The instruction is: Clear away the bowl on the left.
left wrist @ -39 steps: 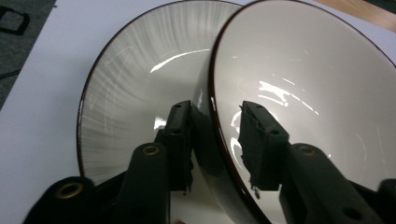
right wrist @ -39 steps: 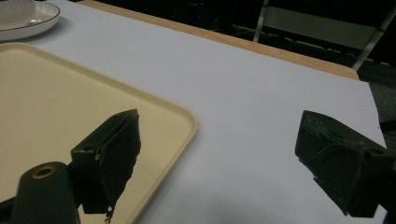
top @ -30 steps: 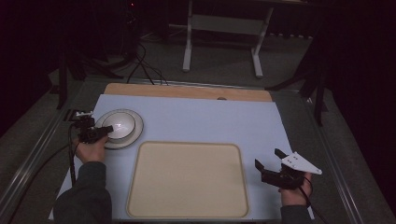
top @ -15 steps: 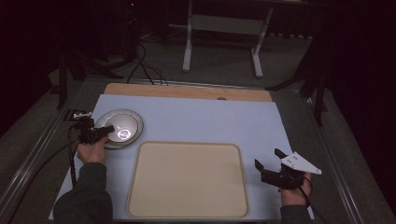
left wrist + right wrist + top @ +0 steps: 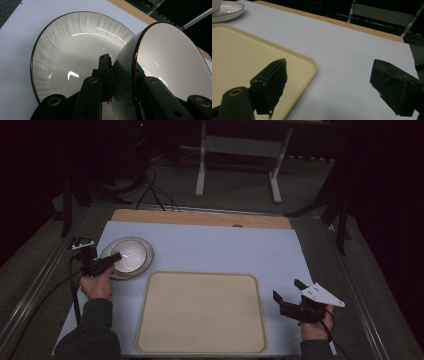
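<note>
Dim room, pale blue table (image 5: pixel 225 250). Left gripper (image 5: pixel 107 262) clamped on rim of white bowl (image 5: pixel 165 60), tilted over grey plate (image 5: pixel 72 55). Right gripper (image 5: pixel 290 292), jaws apart, beside cream tray (image 5: pixel 200 312).

At about ten o'clock on the pale blue table (image 5: pixel 215 247), a grey-streaked plate (image 5: pixel 65 47) with a dark brown rim. The bowl (image 5: pixel 170 57) is glossy white, brown-edged. At six o'clock, a plain cream tray (image 5: pixel 200 312). Both grippers are black.

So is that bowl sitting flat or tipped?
Tipped: the bowl leans over the plate, its wall pinched by the left gripper.
</note>
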The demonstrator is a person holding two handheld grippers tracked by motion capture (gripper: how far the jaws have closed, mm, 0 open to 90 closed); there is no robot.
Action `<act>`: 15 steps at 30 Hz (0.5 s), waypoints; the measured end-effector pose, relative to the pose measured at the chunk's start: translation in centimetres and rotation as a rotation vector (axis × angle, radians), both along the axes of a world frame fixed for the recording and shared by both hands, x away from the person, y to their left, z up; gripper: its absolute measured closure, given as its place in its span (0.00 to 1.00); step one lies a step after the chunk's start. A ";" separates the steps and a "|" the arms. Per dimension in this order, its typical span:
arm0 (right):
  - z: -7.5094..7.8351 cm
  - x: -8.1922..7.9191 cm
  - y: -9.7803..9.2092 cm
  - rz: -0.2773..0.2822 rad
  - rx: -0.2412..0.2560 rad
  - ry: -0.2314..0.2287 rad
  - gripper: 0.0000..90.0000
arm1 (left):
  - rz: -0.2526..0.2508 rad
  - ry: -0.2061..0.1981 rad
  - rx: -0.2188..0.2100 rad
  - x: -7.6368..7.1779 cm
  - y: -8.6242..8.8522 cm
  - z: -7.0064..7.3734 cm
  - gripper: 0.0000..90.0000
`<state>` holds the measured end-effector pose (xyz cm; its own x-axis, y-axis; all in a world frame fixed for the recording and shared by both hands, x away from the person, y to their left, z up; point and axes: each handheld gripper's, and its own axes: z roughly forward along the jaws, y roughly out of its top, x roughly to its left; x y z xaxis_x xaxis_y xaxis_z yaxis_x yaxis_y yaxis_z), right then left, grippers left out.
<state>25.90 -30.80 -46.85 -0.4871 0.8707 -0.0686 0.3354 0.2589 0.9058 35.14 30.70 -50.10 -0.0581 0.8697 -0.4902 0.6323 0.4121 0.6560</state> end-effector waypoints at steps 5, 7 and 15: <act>0.0 0.0 0.0 -0.001 -0.001 -0.001 0.15 | -0.016 -0.032 -0.023 -0.5 0.2 0.3 0.87; 0.0 0.0 0.0 -0.001 0.001 0.000 0.15 | -0.011 -0.039 -0.034 -0.7 0.2 0.3 0.87; 0.1 0.0 -0.1 -0.003 0.004 -0.003 0.15 | -0.020 -0.056 -0.047 -1.6 0.4 0.6 0.87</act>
<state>25.86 -30.89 -46.79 -0.4841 0.8725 -0.0662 0.3339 0.2541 0.9077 33.57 31.06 -49.53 -0.0123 0.8462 -0.5327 0.6037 0.4309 0.6707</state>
